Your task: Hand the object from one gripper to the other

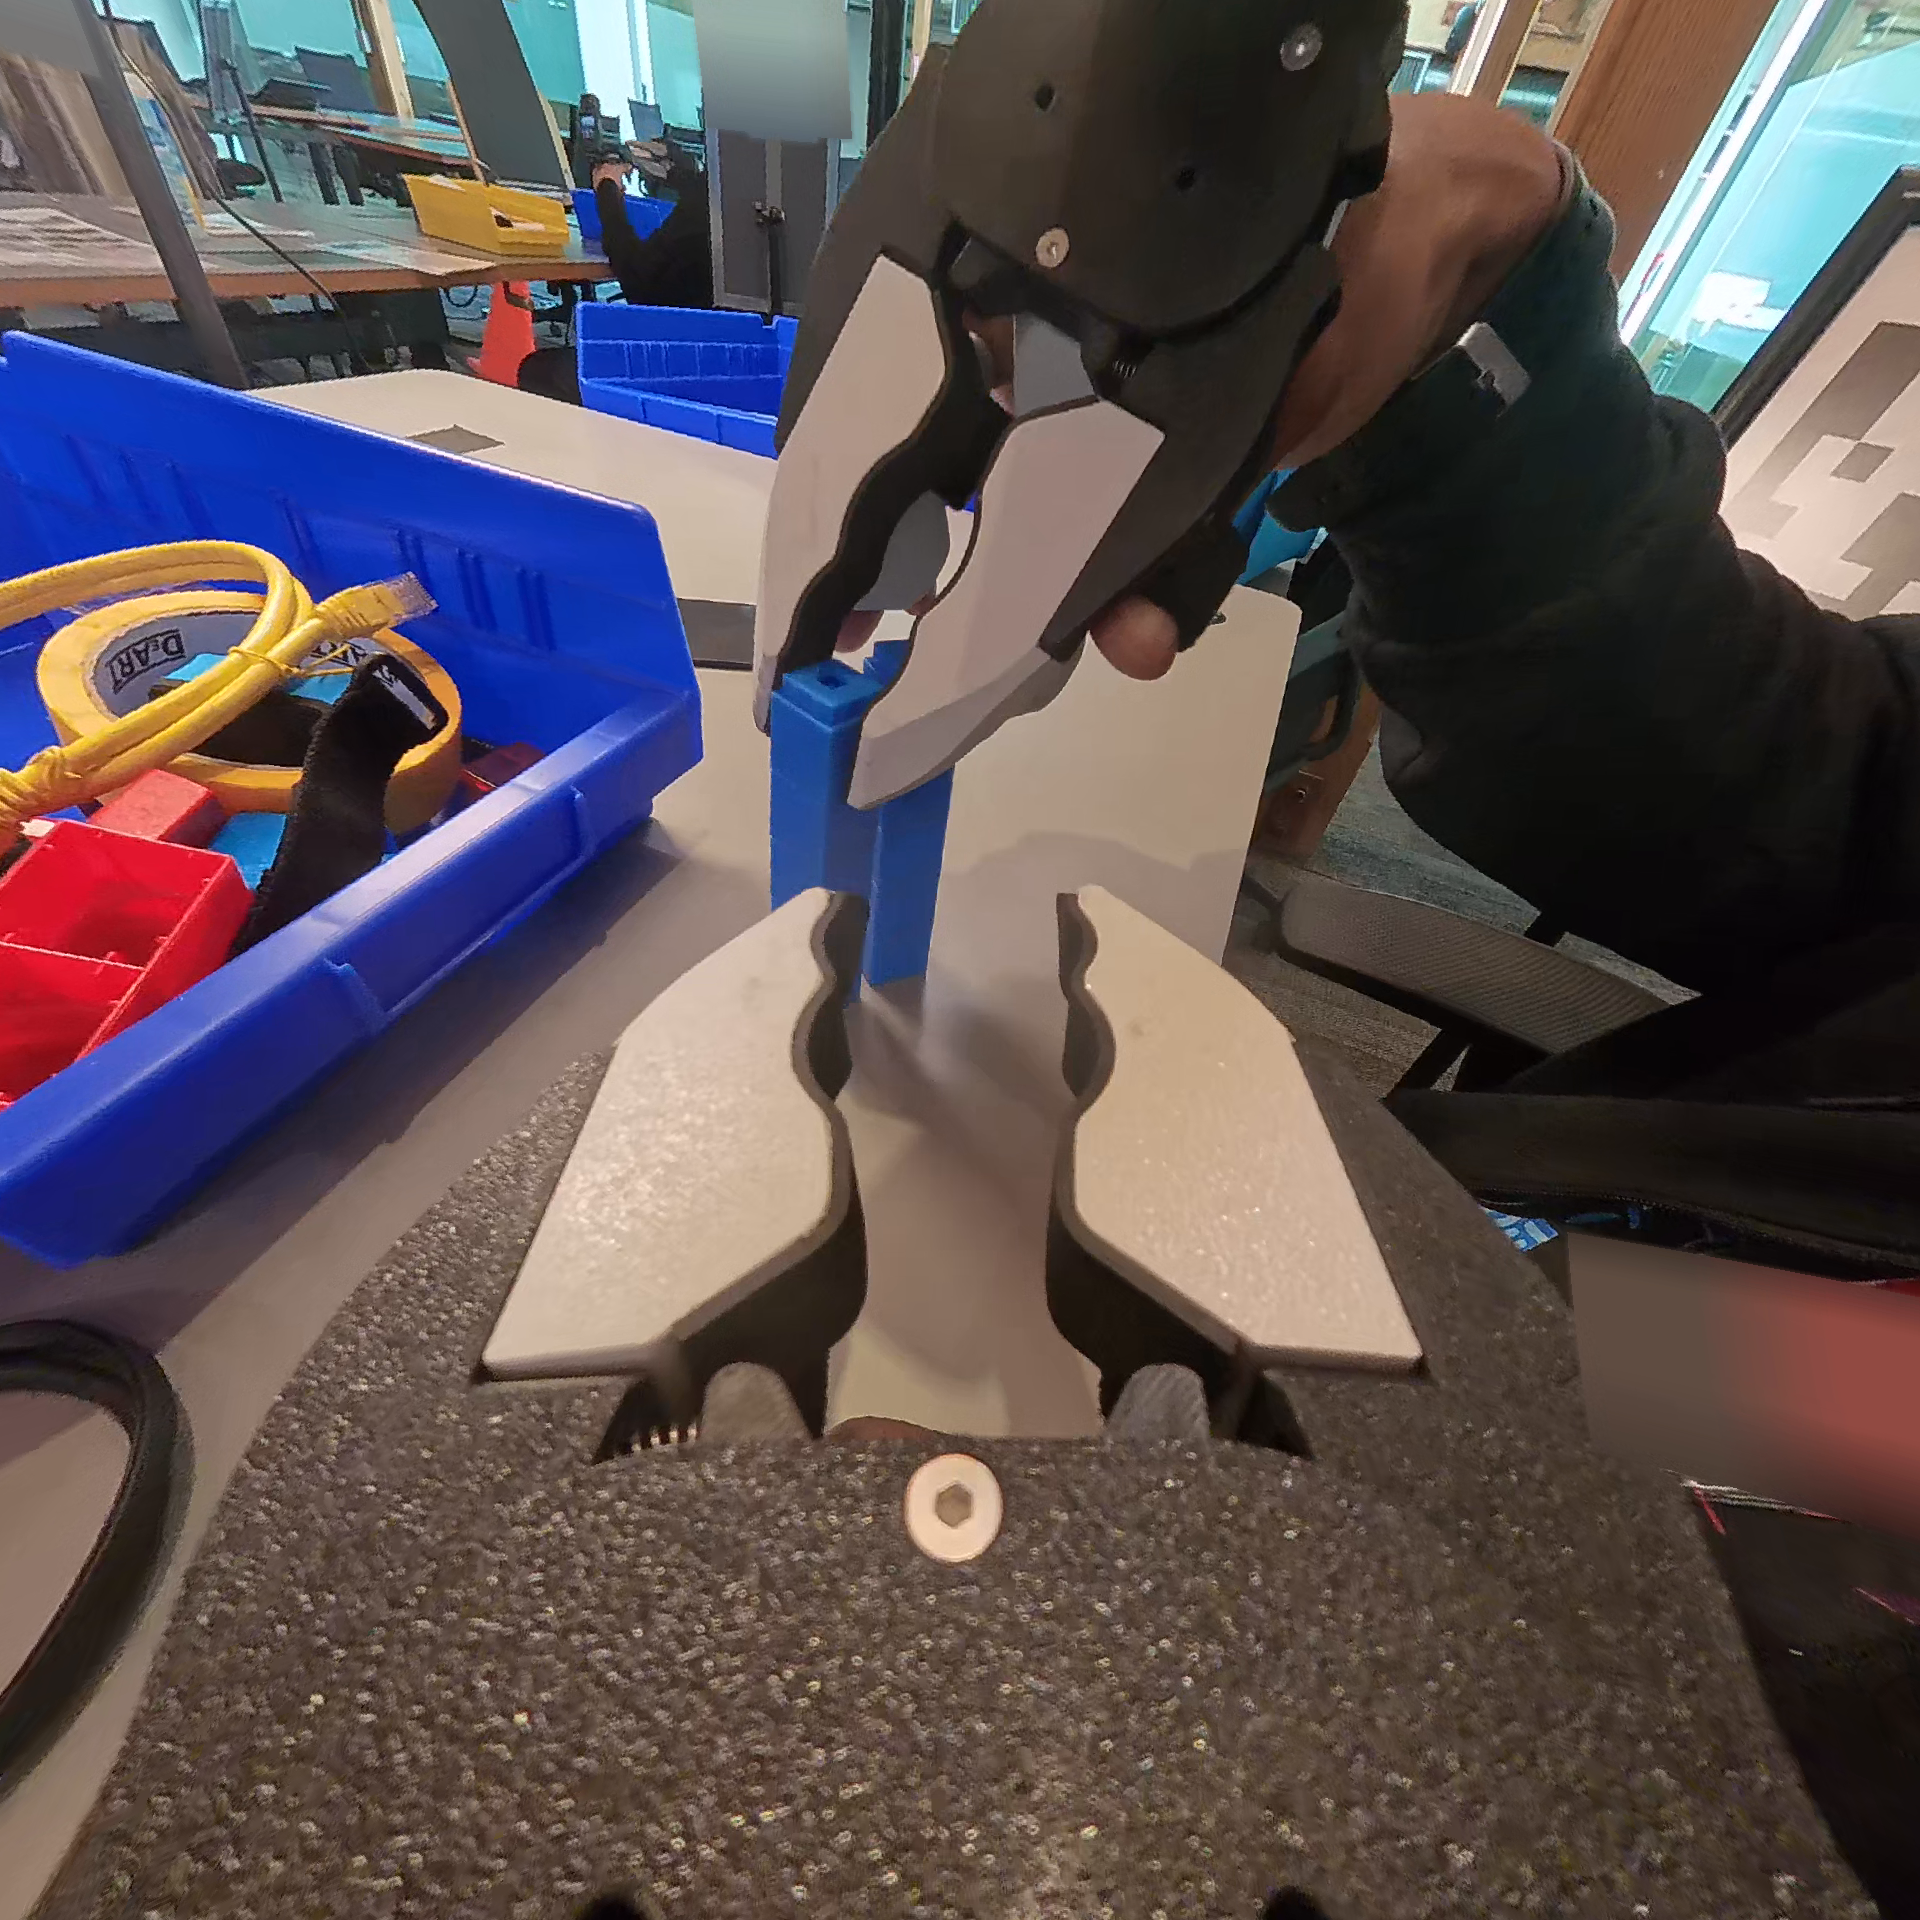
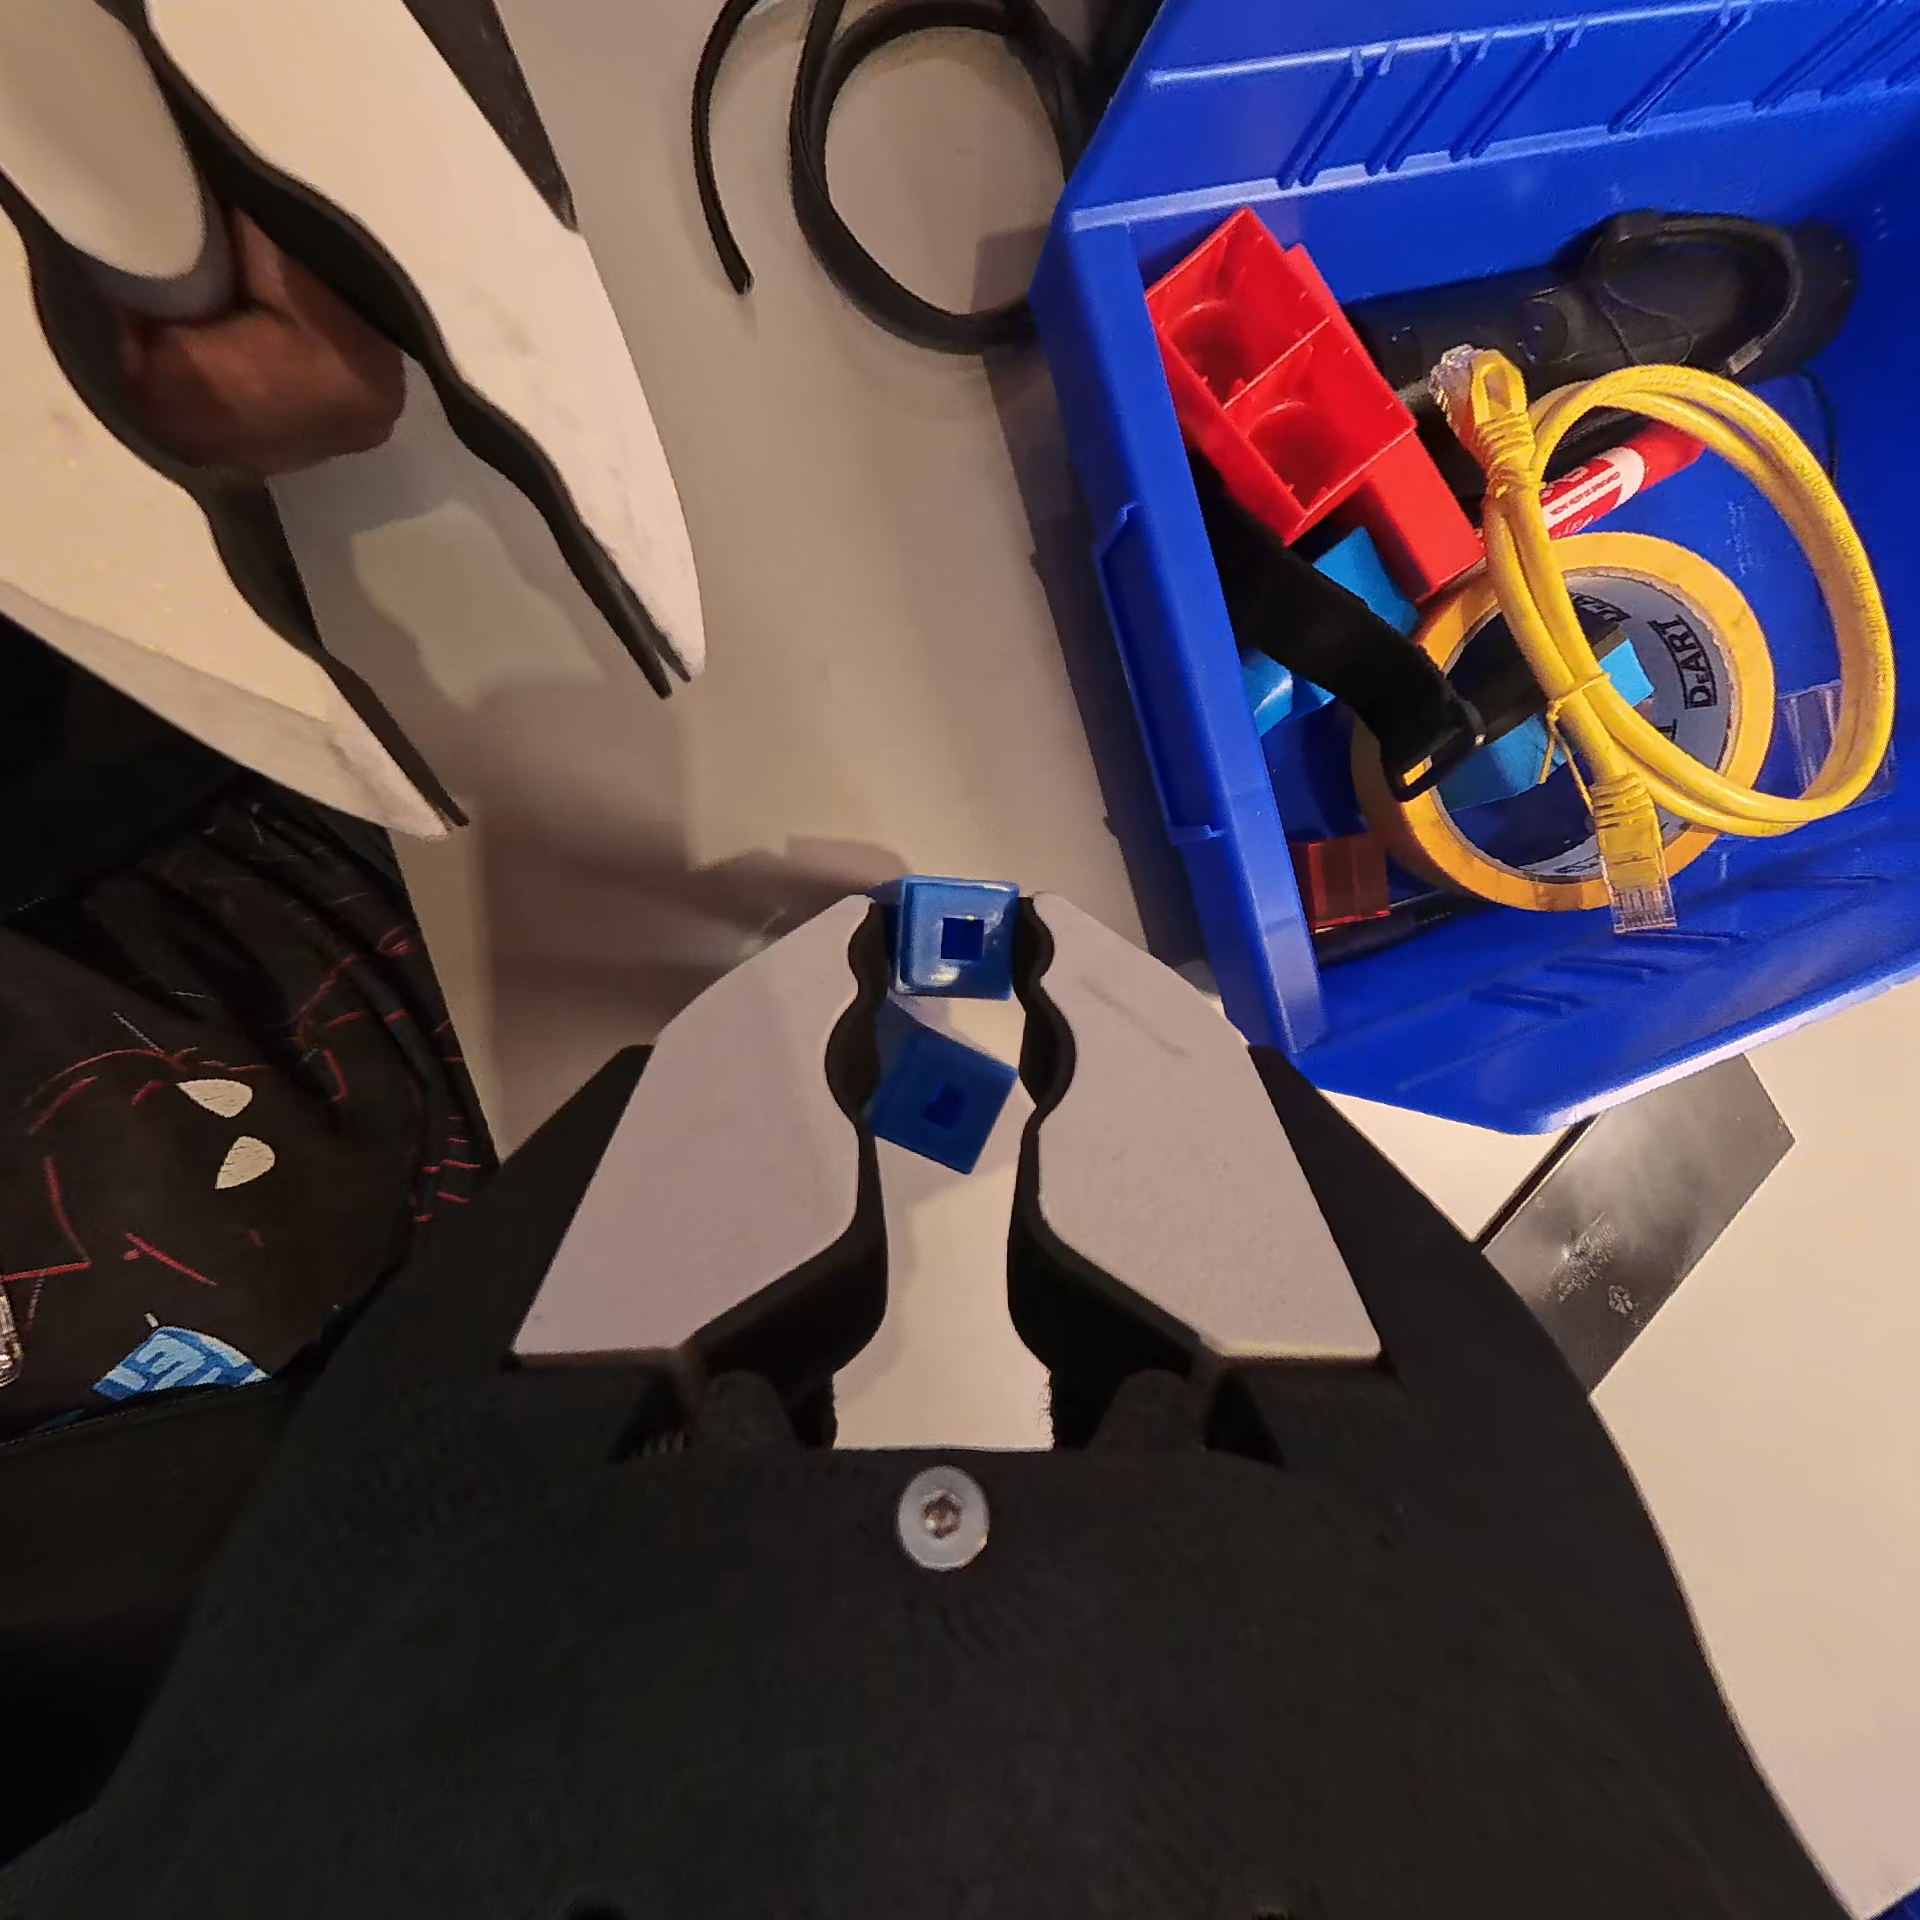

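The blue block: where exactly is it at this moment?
The blue block stands upright, its top pinched by the right gripper, just ahead of the open left gripper, with the blue bin to its left.

An open-plan workshop office; long desks (image 1: pixel 312 244), parts bins (image 1: pixel 681 364), glass partitions (image 1: pixel 1766 187).

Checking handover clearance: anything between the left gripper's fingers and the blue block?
Nothing: left wrist view shows only bare table between the open left gripper and blue block, held by the right gripper.
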### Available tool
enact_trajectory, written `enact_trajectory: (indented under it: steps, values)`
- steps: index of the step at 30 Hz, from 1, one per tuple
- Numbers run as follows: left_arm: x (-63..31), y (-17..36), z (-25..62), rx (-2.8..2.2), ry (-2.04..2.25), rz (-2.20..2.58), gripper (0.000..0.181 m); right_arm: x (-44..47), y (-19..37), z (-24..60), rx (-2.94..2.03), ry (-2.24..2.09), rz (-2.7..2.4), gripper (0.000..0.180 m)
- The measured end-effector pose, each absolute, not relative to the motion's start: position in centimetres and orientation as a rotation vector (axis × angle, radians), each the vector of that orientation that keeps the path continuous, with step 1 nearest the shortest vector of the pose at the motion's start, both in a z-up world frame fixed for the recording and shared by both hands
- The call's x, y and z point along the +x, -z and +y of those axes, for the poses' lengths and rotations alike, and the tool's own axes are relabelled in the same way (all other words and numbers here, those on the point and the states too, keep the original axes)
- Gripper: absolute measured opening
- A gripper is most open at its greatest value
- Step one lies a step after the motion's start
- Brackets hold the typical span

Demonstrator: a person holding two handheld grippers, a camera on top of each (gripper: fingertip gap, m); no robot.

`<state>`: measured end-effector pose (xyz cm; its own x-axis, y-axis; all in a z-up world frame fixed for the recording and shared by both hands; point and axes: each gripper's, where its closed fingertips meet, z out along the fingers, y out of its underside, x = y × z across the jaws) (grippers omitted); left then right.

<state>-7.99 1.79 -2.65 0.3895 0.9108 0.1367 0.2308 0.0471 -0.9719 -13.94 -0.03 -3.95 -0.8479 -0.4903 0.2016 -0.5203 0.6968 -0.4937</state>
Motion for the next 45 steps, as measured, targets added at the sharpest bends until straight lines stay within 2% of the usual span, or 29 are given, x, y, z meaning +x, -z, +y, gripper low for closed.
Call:
enact_trajectory:
  steps: [11, 20, 25, 31, 34, 38, 41, 45]
  values:
    - [-8.2, 2.2, 1.4, -1.433, -0.752, -1.086, 0.043, -11.8, 1.6, 0.5, 0.956, -0.974, -2.806, 0.022]
    - [-7.7, 2.1, 4.0, -1.522, -0.743, -0.93, 0.046, -6.9, -1.0, 2.9, 1.304, -1.135, -2.758, 0.022]
    - [-7.3, 0.7, 5.4, -1.474, -0.745, -0.82, 0.028, -5.7, -1.2, 3.8, 1.389, -1.216, -2.737, 0.022]
    - [-7.5, -0.2, 5.2, -1.458, -0.831, -0.796, 0.023, -6.4, -1.7, 3.8, 1.193, -1.499, -2.71, 0.025]
    - [-7.7, -0.5, 4.2, -1.413, -0.839, -0.857, 0.023, -8.4, -2.5, 3.8, 0.952, -1.671, -2.592, 0.04]
    - [-7.6, 0.0, 2.5, -1.415, -0.861, -0.943, 0.023, -12.7, -3.8, 5.5, 0.476, -1.962, -2.476, 0.043]
    - [-7.8, 0.3, 1.7, -1.387, -0.841, -1.005, 0.023, -14.2, -1.2, 6.2, 0.22, -1.999, -2.569, 0.051]
    - [-8.1, 0.8, 1.6, -1.391, -0.842, -1.057, 0.023, -15.0, 4.2, 4.8, 0.104, -1.752, -2.687, 0.06]
